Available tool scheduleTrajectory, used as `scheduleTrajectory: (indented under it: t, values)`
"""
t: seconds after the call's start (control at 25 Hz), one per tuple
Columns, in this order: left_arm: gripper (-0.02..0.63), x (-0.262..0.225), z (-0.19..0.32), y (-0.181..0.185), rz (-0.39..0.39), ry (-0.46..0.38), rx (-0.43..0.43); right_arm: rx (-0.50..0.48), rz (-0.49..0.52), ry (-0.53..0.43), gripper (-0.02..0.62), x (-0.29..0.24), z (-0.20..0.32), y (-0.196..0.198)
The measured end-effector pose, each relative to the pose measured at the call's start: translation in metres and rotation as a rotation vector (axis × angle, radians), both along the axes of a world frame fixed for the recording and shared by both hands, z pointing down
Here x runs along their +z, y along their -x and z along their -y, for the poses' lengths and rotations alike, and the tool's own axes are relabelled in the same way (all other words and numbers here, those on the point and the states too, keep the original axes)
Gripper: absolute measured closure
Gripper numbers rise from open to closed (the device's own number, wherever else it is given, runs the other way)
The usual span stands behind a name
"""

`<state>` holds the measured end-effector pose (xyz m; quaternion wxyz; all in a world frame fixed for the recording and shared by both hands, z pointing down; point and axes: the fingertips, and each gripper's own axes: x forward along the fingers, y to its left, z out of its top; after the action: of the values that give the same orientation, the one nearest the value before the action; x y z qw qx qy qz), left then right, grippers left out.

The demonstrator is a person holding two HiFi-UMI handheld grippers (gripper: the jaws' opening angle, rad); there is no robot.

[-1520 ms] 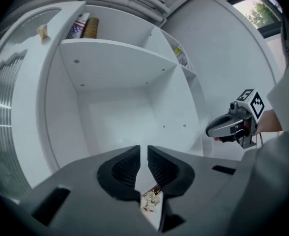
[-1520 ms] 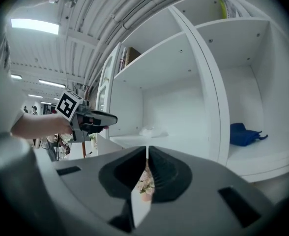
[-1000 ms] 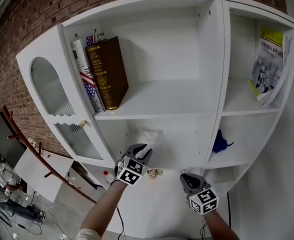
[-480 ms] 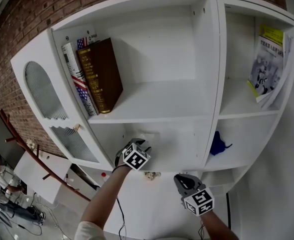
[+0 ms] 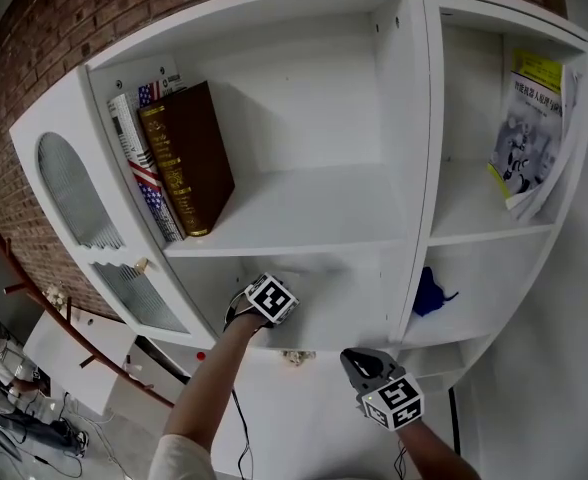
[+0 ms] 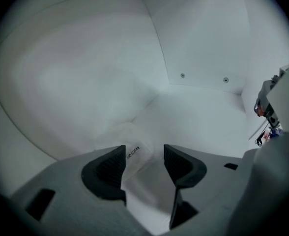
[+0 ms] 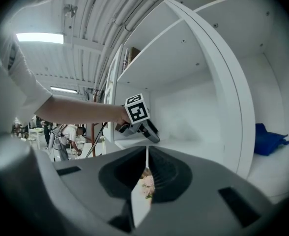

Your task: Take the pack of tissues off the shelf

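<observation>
The tissue pack (image 6: 130,142) is white and translucent, with a small printed code, and lies on the floor of the lower shelf compartment. My left gripper (image 6: 144,157) points down into that compartment. Its jaws have just been opening and stand open, with the near end of the pack between them, close against the left pad (image 6: 110,166) and apart from the right one. In the head view only the left gripper's marker cube (image 5: 271,299) shows under the middle shelf board (image 5: 304,243). My right gripper (image 5: 358,362) hangs shut in front of the cabinet, holding nothing.
Two books (image 5: 179,163) lean at the left of the middle shelf. A magazine (image 5: 522,133) stands in the right column, with a blue cloth (image 5: 429,293) below it. A small floral object (image 5: 296,357) lies below the shelf unit. A person (image 7: 66,134) is far left.
My left gripper has gone forward into the lower compartment, and its jaws have passed out of the head view under the shelf board. The right gripper has hardly moved.
</observation>
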<state>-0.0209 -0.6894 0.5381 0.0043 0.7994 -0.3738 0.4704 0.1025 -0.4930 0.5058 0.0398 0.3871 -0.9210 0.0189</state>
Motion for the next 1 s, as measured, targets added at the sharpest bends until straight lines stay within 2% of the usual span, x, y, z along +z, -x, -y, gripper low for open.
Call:
scheduleTrajectory:
  t: [0.16, 0.24, 0.4, 0.64, 1.0]
  values:
    - [0.364, 0.002, 0.004, -0.002, -0.052, 0.075, -0.001, -0.001, 0.006, 0.008, 0.561, 0.002, 0.002, 0.001]
    - [0.408, 0.003, 0.008, 0.001, -0.084, 0.112, -0.009, 0.0, 0.01, 0.015, 0.561, 0.003, 0.003, 0.001]
    - [0.436, 0.004, 0.014, 0.004, -0.2, 0.171, -0.046, 0.004, 0.017, 0.027, 0.561, 0.008, 0.002, 0.001]
    - [0.554, 0.001, 0.015, 0.002, -0.267, 0.105, -0.051, 0.013, 0.021, 0.04, 0.561, 0.011, 0.004, 0.001]
    - [0.581, -0.013, -0.008, 0.005, -0.35, 0.062, -0.027, 0.002, 0.031, 0.05, 0.561, 0.01, -0.001, 0.013]
